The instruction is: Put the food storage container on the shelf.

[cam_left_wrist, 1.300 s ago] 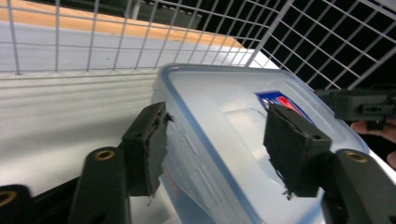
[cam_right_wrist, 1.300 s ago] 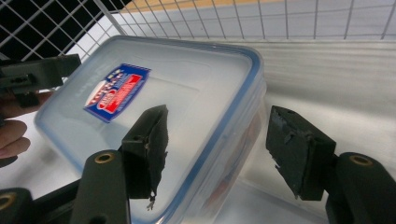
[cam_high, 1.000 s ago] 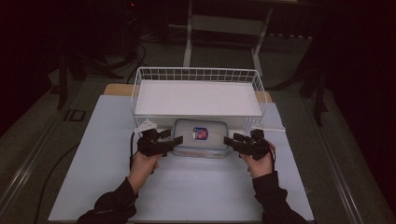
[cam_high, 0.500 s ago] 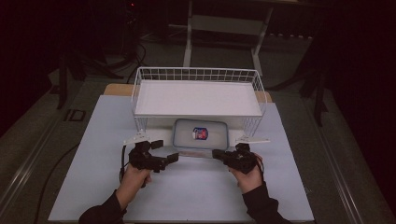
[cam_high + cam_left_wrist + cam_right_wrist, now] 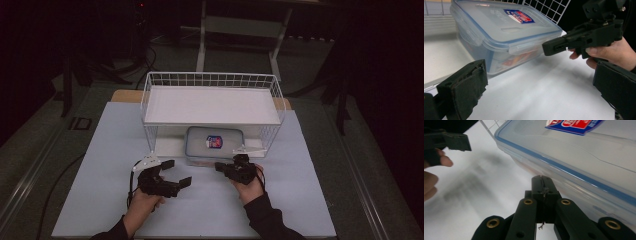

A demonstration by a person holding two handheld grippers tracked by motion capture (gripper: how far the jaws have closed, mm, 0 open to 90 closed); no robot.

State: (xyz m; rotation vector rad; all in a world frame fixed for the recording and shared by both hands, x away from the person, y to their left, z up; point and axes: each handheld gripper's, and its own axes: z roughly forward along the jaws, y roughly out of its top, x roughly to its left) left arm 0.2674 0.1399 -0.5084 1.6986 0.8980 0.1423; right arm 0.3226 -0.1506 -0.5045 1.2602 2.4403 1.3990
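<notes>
A clear plastic food container [image 5: 214,145] with a blue-rimmed lid and a red and blue label lies flat on the counter [image 5: 100,150], tucked under the shelf of a white wire rack [image 5: 212,102], its near edge poking out at the front. The left tongs [image 5: 172,176] sit on the counter just in front and to the left of it, jaws spread wide with nothing between them, having just been opening. The right tongs [image 5: 222,169] lie just beside the container's near right corner; in the right gripper view their jaws meet flat together, empty, having just been closing. Each hand grips its tool from below, well apart from the other
</notes>
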